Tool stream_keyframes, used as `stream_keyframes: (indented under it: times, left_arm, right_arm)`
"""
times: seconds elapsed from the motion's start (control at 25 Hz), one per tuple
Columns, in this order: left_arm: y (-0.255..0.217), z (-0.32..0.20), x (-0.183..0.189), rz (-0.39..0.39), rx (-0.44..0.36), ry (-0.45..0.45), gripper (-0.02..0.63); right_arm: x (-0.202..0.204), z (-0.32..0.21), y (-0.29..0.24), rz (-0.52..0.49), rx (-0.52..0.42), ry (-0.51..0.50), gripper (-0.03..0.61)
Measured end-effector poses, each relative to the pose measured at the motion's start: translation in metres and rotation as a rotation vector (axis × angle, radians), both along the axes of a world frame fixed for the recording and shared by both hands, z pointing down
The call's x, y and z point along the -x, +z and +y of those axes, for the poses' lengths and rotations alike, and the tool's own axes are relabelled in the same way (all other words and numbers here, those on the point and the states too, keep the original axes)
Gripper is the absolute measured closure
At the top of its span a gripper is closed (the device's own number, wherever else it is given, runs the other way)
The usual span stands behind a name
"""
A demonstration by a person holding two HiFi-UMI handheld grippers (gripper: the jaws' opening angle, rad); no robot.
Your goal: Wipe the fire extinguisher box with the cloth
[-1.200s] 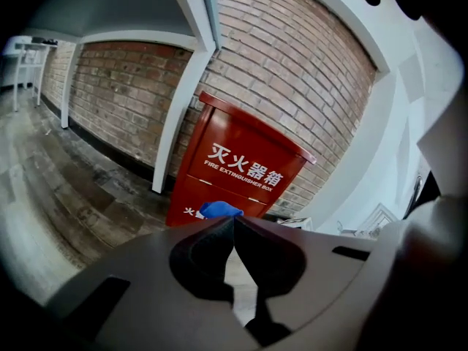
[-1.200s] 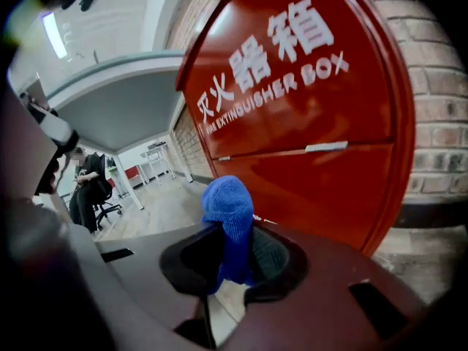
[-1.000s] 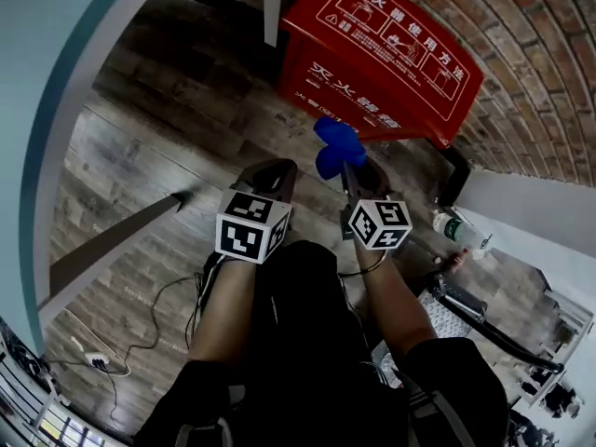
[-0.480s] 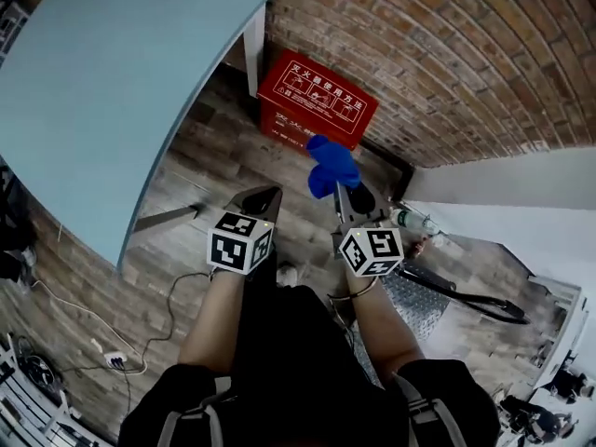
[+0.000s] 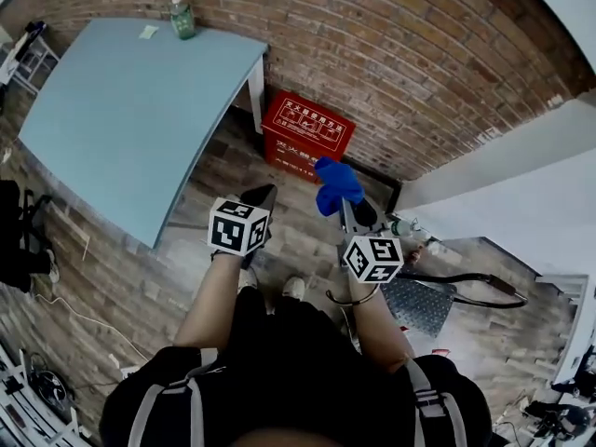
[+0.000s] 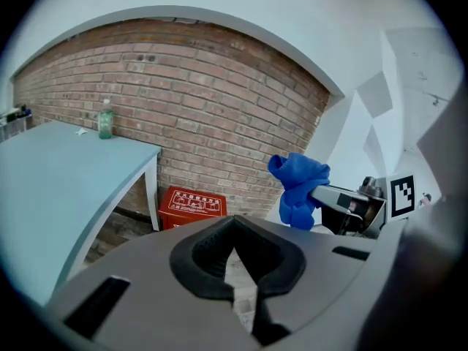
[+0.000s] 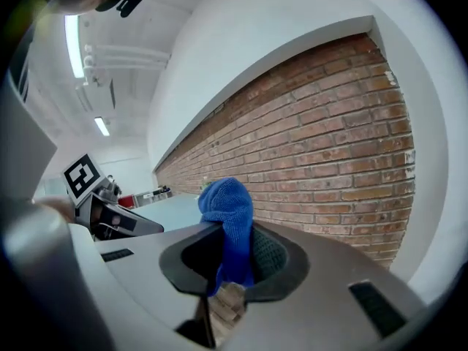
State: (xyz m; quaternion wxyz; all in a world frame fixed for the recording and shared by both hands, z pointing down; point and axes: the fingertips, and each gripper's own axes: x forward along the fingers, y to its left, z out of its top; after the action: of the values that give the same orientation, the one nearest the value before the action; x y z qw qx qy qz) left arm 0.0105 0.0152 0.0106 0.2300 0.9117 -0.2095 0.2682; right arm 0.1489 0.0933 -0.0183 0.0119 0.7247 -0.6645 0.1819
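Observation:
The red fire extinguisher box (image 5: pixel 306 135) stands on the floor against the brick wall, beside the table leg; it also shows in the left gripper view (image 6: pixel 192 205). My right gripper (image 5: pixel 347 209) is shut on a blue cloth (image 5: pixel 335 184), held well above and apart from the box. That cloth (image 7: pixel 228 229) hangs bunched between the jaws in the right gripper view and appears at the right of the left gripper view (image 6: pixel 298 189). My left gripper (image 5: pixel 258 198) is shut with nothing in it, to the left of the cloth.
A pale blue table (image 5: pixel 130 110) fills the left, with a green bottle (image 5: pixel 182 19) at its far edge. A plastic bottle (image 5: pixel 407 225) and a black stand (image 5: pixel 466 296) lie on the wooden floor at the right. The white wall (image 5: pixel 521 194) juts out on the right.
The view has risen and pulled back: the box, large and close a second ago, is now small and far. Both grippers keep their pose, the cloth still held.

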Motion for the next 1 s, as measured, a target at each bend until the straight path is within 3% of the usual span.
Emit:
stream_keyframes:
  times: [0.2,0.64,1.0]
  left_arm:
    - [-0.031,-0.008,-0.001,-0.018,-0.044,0.064,0.604]
    - [-0.101,-0.037,0.0,0.012,-0.193,0.078,0.604]
    - [-0.109,-0.02,-0.006,0.043,-0.193,0.098,0.604]
  right_arm:
    - [0.002,-0.013,-0.035,-0.003,-0.046,0.021,0.495]
    - [0.014,-0.026,-0.097,0.055,-0.159,0.007,0.495]
    - [0.019,-0.018,-0.107,0.078,-0.18,-0.035,0.495]
